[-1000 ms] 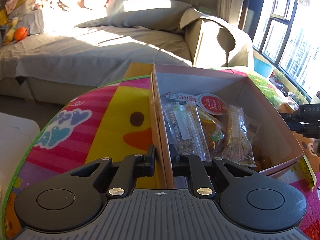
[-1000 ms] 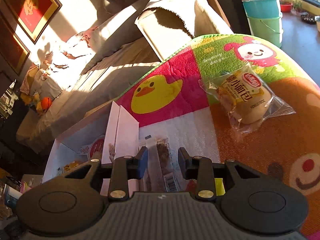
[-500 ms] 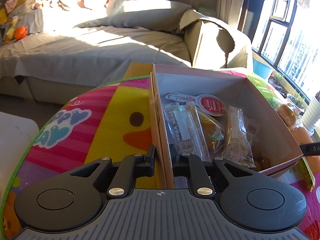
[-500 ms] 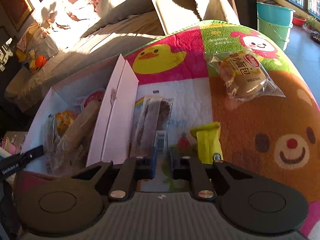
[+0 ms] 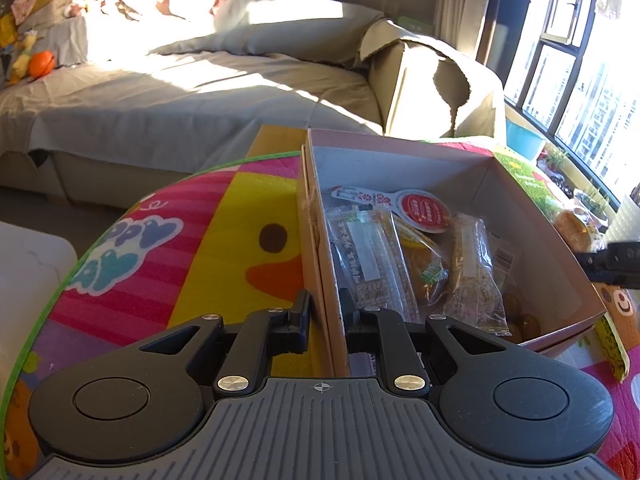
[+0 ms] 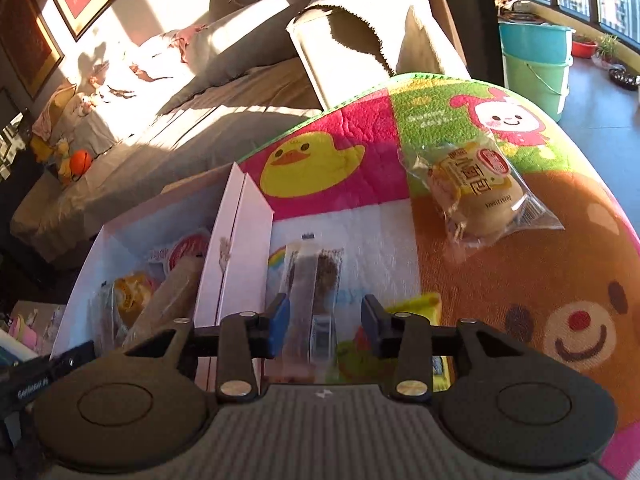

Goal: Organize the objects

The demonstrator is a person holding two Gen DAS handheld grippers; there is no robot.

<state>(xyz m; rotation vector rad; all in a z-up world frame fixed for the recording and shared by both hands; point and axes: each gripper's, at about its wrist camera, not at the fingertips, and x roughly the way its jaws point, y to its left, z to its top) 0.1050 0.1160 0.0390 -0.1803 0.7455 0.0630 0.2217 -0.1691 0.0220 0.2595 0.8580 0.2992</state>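
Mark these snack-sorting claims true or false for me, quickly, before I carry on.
1. The left hand-held gripper clamps the box wall. True.
2. The bagged bun lies inside the box. False: it lies on the play mat, outside.
3. The right hand-held gripper is clamped on the yellow packet. False: its jaws are opening, pressing on nothing, over the long dark snack bar.
4. The box already holds several snacks. True.

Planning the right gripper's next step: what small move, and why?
Probably ease the right gripper down over the long dark snack bar packet and close. Its fingers are opening with the packet lying on the mat below their gap, not pinched. The left gripper clamps the box wall, steadying the box for a drop-in.
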